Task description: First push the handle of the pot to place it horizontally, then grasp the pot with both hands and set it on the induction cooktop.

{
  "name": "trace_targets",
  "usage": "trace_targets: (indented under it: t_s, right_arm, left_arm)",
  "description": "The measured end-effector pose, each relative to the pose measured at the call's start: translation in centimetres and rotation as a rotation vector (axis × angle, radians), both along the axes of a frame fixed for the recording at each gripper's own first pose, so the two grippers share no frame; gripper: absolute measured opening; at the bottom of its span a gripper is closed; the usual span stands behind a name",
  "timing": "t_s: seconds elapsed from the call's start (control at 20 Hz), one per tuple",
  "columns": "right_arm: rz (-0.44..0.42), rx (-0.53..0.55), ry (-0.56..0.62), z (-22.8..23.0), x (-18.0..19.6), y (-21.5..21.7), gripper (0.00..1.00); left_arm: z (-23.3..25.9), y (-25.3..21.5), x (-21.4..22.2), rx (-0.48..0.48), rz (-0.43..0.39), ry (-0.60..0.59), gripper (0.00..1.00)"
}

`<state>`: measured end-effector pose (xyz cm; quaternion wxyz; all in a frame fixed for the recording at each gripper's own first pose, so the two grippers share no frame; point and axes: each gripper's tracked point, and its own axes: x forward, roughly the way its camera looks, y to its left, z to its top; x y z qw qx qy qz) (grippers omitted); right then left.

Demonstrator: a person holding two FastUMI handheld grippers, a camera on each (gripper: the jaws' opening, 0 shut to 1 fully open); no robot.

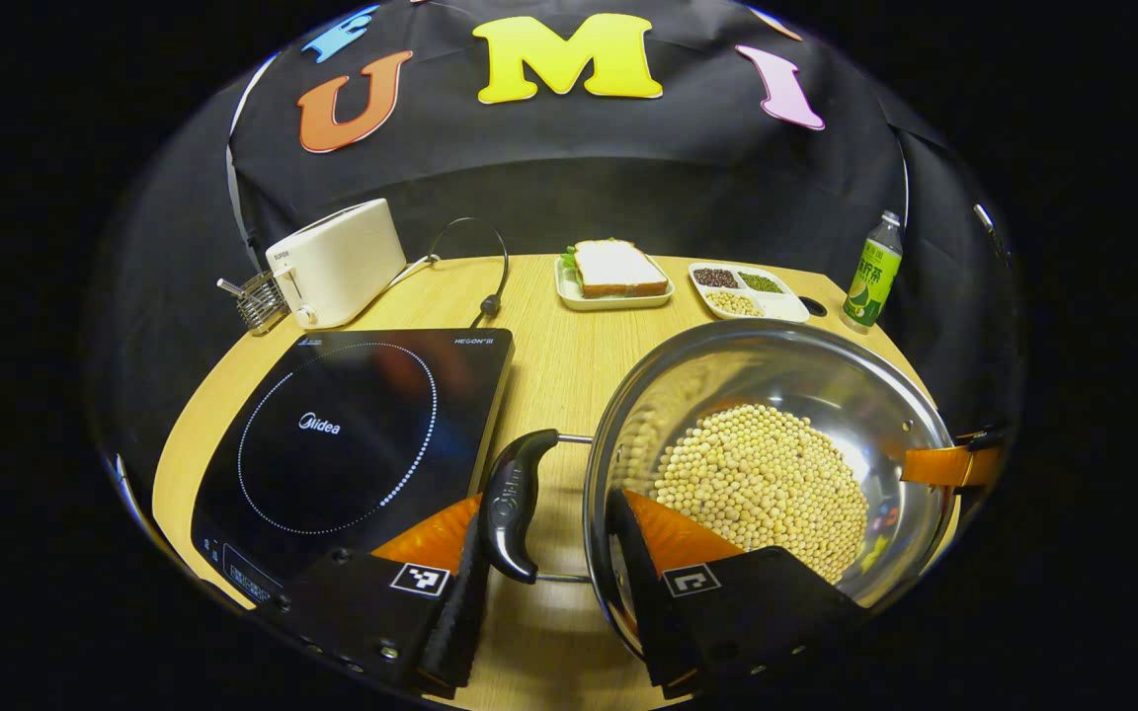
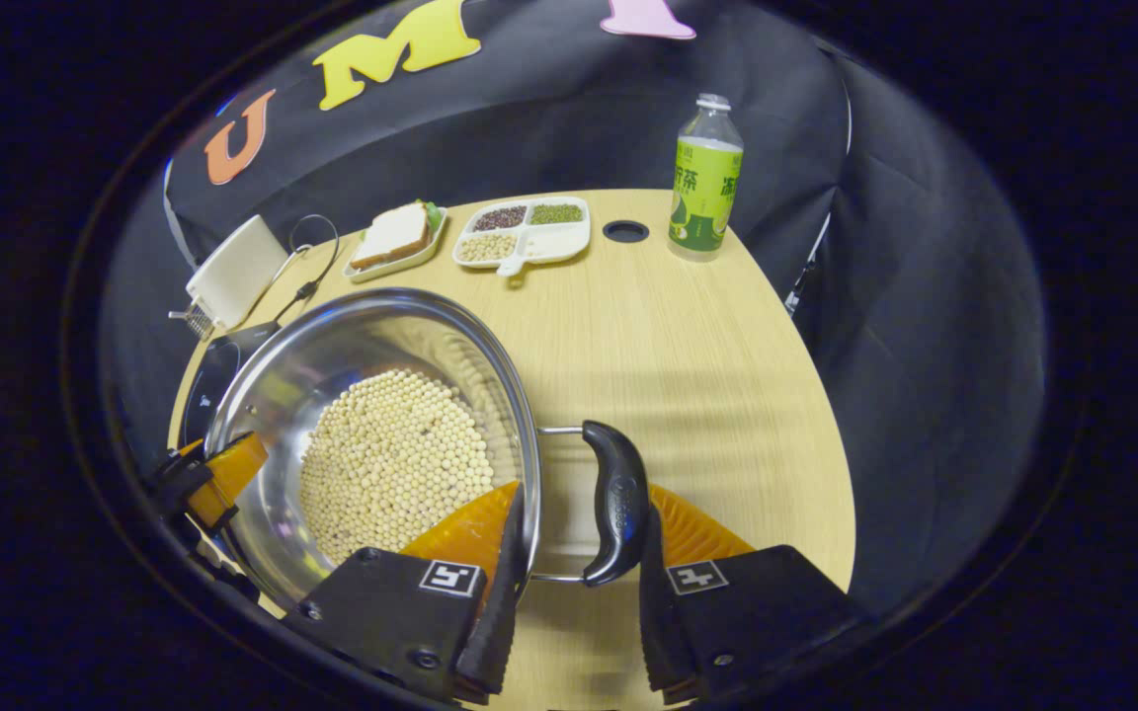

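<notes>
The left claw (image 1: 549, 583) stands open astride the pot's (image 1: 776, 395) left handle (image 1: 513, 504), one finger outside the black grip, the other reaching over the rim into the pot; whether either finger touches the handle I cannot tell. The right claw (image 2: 574, 583) is likewise open around the right handle (image 2: 616, 499), one finger inside the rim, one beyond the grip, and its tip can be seen across the pot from the left gripper view. The steel pot (image 2: 371, 326) sits on the wooden surface (image 2: 688, 375), holding a heap of pale soybeans (image 2: 393, 459), both handles lying level. Just left of it lies the black induction cooktop (image 1: 352, 434), marked "Midea" inside its dotted ring. Farther off on the left stands a cream toaster (image 1: 337, 262) with a black cord (image 1: 490, 276) trailing beside it. Along the far edge are a sandwich (image 1: 616, 269) on a small tray, a divided dish (image 2: 525, 230) of assorted beans, and, at the far right, a green-labelled bottle (image 2: 705, 178) whose print is too small to read.
</notes>
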<state>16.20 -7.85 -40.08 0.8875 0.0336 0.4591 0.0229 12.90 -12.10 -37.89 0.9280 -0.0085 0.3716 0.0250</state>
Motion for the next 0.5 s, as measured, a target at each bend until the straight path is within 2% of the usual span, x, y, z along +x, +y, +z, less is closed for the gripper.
trace_targets:
  t_s: [0.5]
  right_arm:
    - [-0.015,0.035,-0.062,4.8,-0.5,3.2,0.52]
  left_arm:
    - [4.8,3.0,0.6,0.003,-0.019,-0.067,0.63]
